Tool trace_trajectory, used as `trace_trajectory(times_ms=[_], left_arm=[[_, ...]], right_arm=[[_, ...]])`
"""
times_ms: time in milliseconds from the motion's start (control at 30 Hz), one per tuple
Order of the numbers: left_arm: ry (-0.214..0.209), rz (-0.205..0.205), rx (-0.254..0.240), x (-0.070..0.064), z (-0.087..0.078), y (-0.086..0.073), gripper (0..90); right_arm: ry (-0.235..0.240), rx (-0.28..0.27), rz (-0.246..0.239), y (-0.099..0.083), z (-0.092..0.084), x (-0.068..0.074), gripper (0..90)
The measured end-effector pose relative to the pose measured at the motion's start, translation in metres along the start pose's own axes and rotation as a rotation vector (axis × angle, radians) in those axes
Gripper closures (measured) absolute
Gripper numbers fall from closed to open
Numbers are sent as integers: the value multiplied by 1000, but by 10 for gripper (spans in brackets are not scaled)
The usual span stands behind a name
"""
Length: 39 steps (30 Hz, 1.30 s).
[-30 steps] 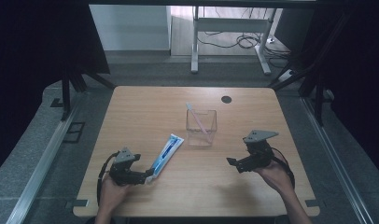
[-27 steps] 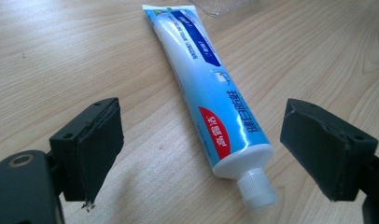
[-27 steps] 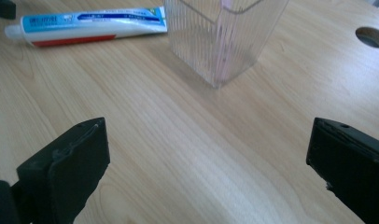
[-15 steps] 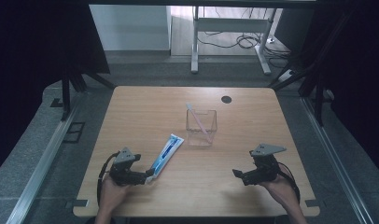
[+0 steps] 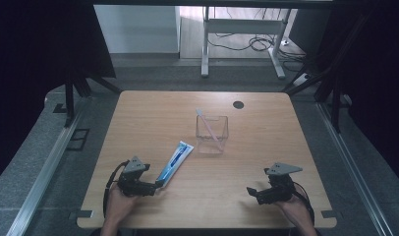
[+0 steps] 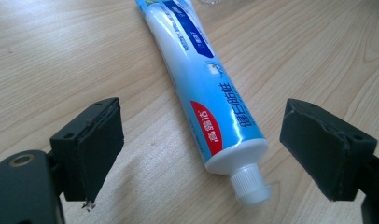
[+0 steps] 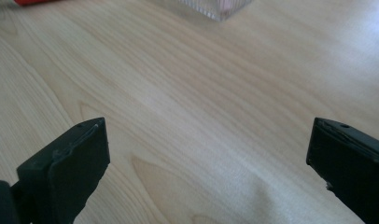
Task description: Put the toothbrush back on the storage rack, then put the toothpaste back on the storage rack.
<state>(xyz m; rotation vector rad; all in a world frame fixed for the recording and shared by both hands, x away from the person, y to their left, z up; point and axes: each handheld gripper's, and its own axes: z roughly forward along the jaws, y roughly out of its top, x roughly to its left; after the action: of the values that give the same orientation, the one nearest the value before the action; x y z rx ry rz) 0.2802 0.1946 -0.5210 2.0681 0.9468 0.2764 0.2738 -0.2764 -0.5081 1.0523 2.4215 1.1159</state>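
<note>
On the wooden table [image 5: 153, 118], the toothpaste tube [image 6: 204, 88] is lying flat, its capped end sitting between the wide-open, empty jaws of the left gripper [image 6: 215, 154], touching neither.

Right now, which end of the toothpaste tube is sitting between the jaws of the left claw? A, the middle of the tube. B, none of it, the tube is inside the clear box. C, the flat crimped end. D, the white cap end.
D: in the left gripper view the toothpaste tube lies flat on the table with its white cap between the open jaws of the left claw, untouched by either.
</note>
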Motion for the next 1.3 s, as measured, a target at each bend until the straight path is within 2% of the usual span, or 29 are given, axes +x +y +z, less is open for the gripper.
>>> trace_trajectory(times_ms=[233, 400, 567, 767, 867, 1200, 1300], left_arm=[[4, 24, 31, -3, 4, 1, 135], [13, 38, 51, -6, 6, 2, 136], [14, 17, 54, -7, 6, 4, 136], [13, 12, 59, -7, 5, 7, 156], [19, 5, 60, -9, 3, 9, 195], [25, 28, 65, -16, 1, 18, 430], [22, 23, 59, -18, -1, 21, 491]], right_arm=[[-24, 53, -24, -14, 9, 1, 0], [-35, 66, -48, -17, 11, 3, 0], [-40, 63, -53, -19, 9, 2, 0], [-45, 32, -27, -19, 4, -2, 0], [-39, 23, -10, -20, 2, -4, 0], [-59, 76, -37, -20, 3, -4, 30], [-56, 91, -38, -21, 4, -5, 25]])
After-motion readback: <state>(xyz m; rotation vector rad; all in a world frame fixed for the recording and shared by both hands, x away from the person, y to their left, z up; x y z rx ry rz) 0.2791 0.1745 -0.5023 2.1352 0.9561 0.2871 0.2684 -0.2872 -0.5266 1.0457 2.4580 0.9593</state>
